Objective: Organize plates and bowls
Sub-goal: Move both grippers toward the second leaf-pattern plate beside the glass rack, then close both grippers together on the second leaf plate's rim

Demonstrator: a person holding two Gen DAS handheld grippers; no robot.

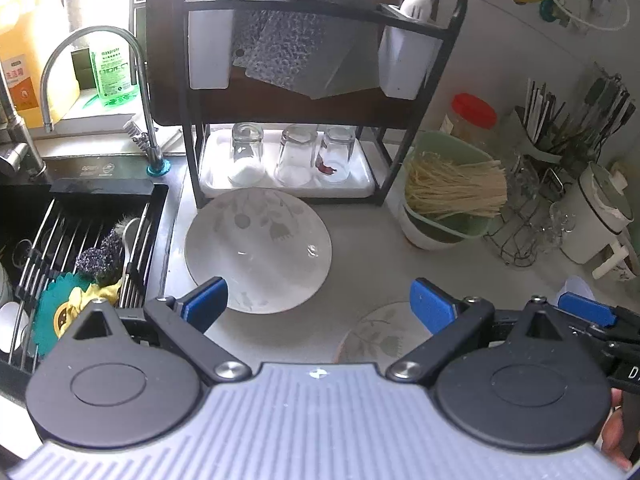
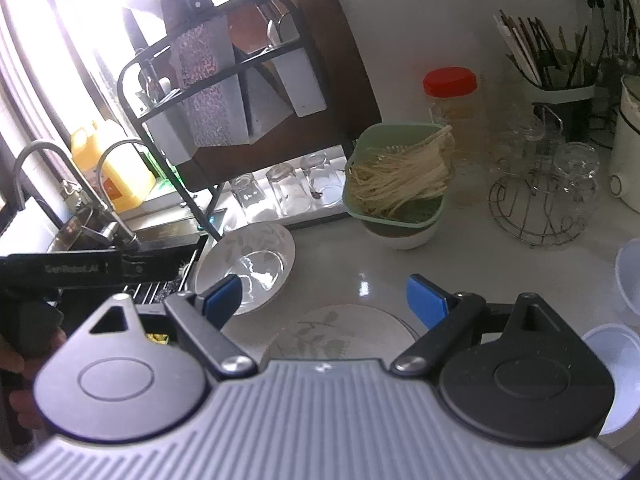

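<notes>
Both grippers — left gripper [image 1: 320, 300], right gripper [image 2: 326, 300] — hover with jaws released. The bowl [image 1: 258, 250] sits mid-frame on the counter [image 1: 420, 256] just beyond the left jaws — the plate [image 2: 336, 334] low-centre between the right's.

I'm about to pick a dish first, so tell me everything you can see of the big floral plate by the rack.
The big floral plate looks like glossy white ceramic with faint grey leaf and flower prints. It is deep, upright and empty, resting on the pale counter between the sink and a smaller floral plate, just before the black rack. Neither gripper touches it.

right tool [image 2: 326, 304] jaws apart | over flat plate [image 2: 336, 334] | deep plate [image 2: 250, 264] beside sink
</notes>
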